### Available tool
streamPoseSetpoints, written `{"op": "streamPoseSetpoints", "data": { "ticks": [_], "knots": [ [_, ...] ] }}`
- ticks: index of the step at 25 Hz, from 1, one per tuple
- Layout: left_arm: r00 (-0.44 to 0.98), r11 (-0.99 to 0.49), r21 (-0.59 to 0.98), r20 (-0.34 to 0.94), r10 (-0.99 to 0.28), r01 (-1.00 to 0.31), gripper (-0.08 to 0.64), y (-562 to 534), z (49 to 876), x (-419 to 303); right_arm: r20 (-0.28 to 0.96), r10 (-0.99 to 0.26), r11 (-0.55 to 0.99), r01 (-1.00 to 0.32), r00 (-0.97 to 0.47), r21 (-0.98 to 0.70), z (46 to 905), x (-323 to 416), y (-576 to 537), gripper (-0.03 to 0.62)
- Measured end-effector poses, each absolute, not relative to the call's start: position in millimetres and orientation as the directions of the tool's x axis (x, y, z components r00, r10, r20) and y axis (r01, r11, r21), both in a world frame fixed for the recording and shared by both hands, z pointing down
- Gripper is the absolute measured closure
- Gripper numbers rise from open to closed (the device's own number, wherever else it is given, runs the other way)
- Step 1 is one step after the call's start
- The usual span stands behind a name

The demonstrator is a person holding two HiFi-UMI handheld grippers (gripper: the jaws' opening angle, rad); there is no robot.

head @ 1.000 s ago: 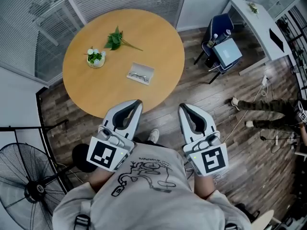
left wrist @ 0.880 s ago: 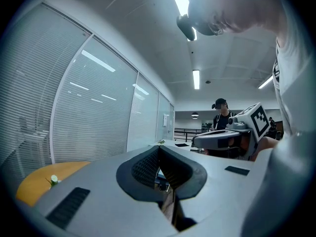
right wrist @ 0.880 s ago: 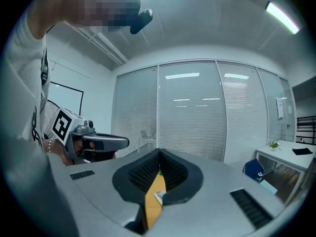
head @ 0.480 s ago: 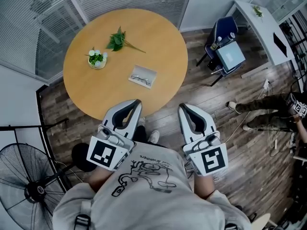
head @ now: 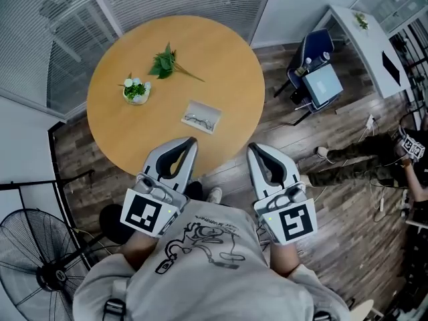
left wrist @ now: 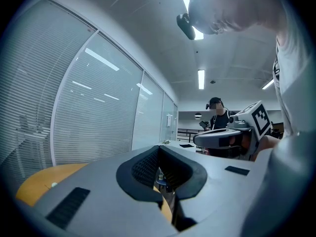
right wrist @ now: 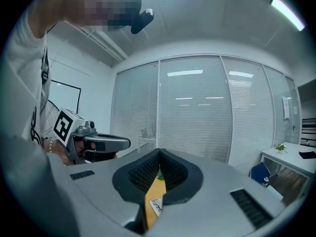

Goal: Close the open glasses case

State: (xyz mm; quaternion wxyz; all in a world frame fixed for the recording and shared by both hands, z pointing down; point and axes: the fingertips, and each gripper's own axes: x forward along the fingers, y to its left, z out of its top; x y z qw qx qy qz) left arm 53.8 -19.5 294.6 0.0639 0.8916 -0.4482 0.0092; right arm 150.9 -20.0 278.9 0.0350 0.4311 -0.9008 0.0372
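Note:
The open glasses case (head: pixel 201 119) lies flat on the round wooden table (head: pixel 221 59), pale grey, with a pair of glasses in it. Both grippers are held low in front of the person's chest, short of the table's near edge and pointing toward it. My left gripper (head: pixel 192 141) is shut with nothing in it, its tips close to the table edge. My right gripper (head: pixel 252 148) is shut and empty too, over the floor to the right of the table. In the right gripper view a sliver of the case (right wrist: pixel 155 206) shows below the closed jaws.
A leafy green sprig (head: pixel 164 62) and a small pot of white flowers (head: pixel 136 90) sit on the table's far left. A fan (head: pixel 40 273) stands at lower left. A blue chair (head: pixel 314 59), a white desk (head: pixel 364 42) and a person's legs (head: pixel 348 159) are at right.
The table and case have slid slightly down and right in the head view. Both grippers stay shut in the same place. The legs at right have shifted.

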Motion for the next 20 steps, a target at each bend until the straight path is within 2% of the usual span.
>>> {"op": "streamPoseSetpoints", "data": {
  "ticks": [5,14,20],
  "knots": [
    [0.601,-0.593,0.108,0.074,-0.796,-0.798,0.540,-40.1,295.9,43.3,0.173,-0.748,0.650,-0.760,-0.641,-0.007,292.3,141.6,-34.6,0.583],
    [0.615,-0.606,0.112,0.075,-0.785,-0.787,0.540,-76.2,300.0,25.8,0.179,-0.749,0.649,-0.761,-0.638,0.007,296.3,121.8,-72.0,0.583],
    [0.626,-0.617,0.111,0.077,-0.776,-0.779,0.540,-99.0,301.0,13.0,0.124,-0.774,0.625,-0.781,-0.621,-0.012,286.5,105.5,-100.5,0.583]
  ]
}}
